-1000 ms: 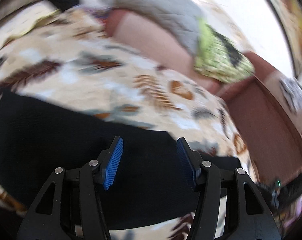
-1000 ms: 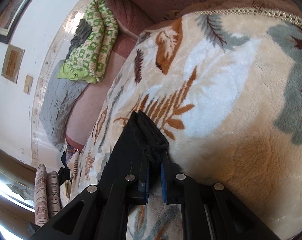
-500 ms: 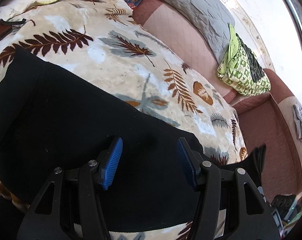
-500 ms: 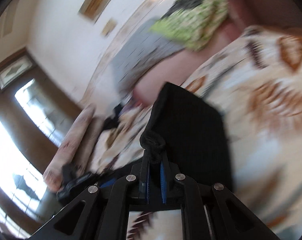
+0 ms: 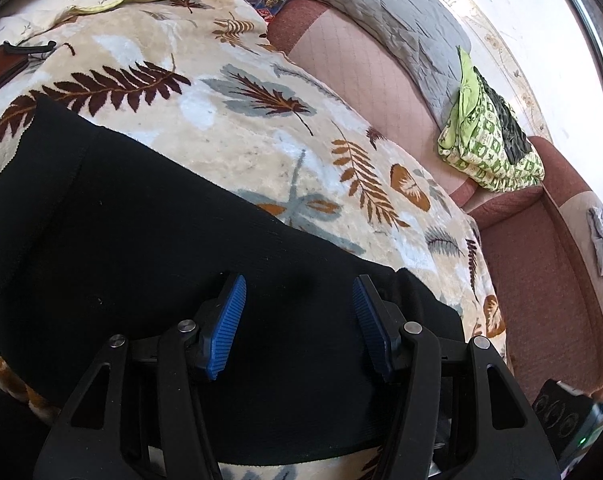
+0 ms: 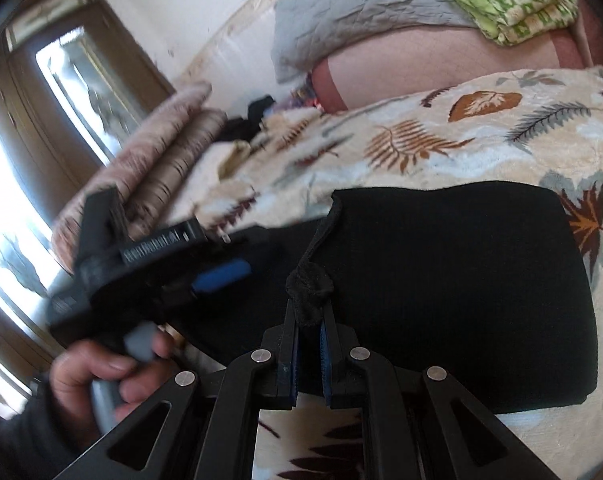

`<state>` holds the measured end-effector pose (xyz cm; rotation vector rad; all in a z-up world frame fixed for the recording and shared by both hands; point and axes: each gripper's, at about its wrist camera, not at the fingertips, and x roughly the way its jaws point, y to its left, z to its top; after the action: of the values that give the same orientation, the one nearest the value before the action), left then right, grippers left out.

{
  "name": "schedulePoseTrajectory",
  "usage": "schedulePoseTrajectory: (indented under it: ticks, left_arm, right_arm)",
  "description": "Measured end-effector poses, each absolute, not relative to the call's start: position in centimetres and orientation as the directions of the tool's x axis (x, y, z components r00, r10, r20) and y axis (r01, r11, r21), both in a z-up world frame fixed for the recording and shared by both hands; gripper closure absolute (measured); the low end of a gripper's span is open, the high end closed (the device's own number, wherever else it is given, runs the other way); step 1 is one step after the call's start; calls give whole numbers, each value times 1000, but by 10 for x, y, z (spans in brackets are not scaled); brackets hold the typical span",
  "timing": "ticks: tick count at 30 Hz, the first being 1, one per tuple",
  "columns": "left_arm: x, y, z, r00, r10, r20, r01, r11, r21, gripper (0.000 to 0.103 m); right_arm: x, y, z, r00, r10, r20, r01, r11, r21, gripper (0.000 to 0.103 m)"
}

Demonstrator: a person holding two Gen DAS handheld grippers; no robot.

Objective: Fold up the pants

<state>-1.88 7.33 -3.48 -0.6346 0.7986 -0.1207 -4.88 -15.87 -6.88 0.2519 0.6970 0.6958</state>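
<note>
Black pants (image 5: 149,248) lie flat on leaf-print blanket (image 5: 237,128). Right gripper (image 6: 309,322): fingers clamped on a bunched bit of the pants' fabric. Left gripper (image 5: 299,314): fingers apart above the pants, nothing between them.

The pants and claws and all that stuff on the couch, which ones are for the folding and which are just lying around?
For the job:
- black pants
- right claw, pinching a bunch of the pants
- left claw, open over the pants
- leaf blanket they lie on

Just lying about:
- grey quilt
- green cloth
- couch
- rolled blankets
</note>
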Motion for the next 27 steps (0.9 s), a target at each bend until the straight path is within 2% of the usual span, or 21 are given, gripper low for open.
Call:
schedulePoseTrajectory:
  ticks: [3,6,8,12,14,18,19,21,23,24,25,26,27]
  left_arm:
    - [-19,74,-35,702,-335,-629,-131,807,-576,48]
    - [-19,74,-35,702,-333,-630,-131,808,-574,48]
    - [-19,73,-35,702,-328,-632,-130,814,-567,48]
    - [-22,68,-28,714,-301,-632,-118,839,-532,48]
    - [-23,56,-18,721,-331,-609,-47,853,-520,48]
    - [-13,6,9,667,-534,-520,234,813,-534,48]
    - [-8,-4,12,643,-574,-508,279,793,-542,48]
    - [6,-27,12,561,-663,-495,344,731,-589,48]
    - [22,-41,-3,515,-656,-552,310,743,-593,48]
    - [28,-42,-18,512,-602,-612,262,788,-556,48]
    - [30,-40,-31,507,-568,-648,224,813,-537,53]
    - [29,-32,-43,515,-568,-642,200,808,-554,70]
    - [26,-25,-46,532,-578,-619,198,796,-572,73]
  right_arm:
    - [-53,-149,-84,559,622,-547,-480,782,398,91]
    - [-61,-150,-87,557,644,-525,-509,764,397,76]
    - [-66,-149,-86,552,654,-518,-533,754,384,71]
    - [-79,-156,-76,534,688,-491,-567,723,395,70]
    - [-96,-171,-62,534,717,-448,-615,693,375,70]
    - [-114,-218,-46,669,574,-473,-535,813,229,70]
    - [-112,-234,-48,721,476,-503,-458,873,170,70]
    - [-107,-251,-53,747,420,-515,-407,902,145,70]
    - [-102,-259,-56,757,405,-513,-383,911,156,70]
    - [-100,-257,-56,755,417,-505,-395,905,157,71]
    - [-99,-252,-55,752,434,-496,-419,896,149,71]
    - [-98,-249,-55,751,440,-493,-432,891,138,71]
    - [-94,-241,-57,738,456,-497,-458,880,128,71]
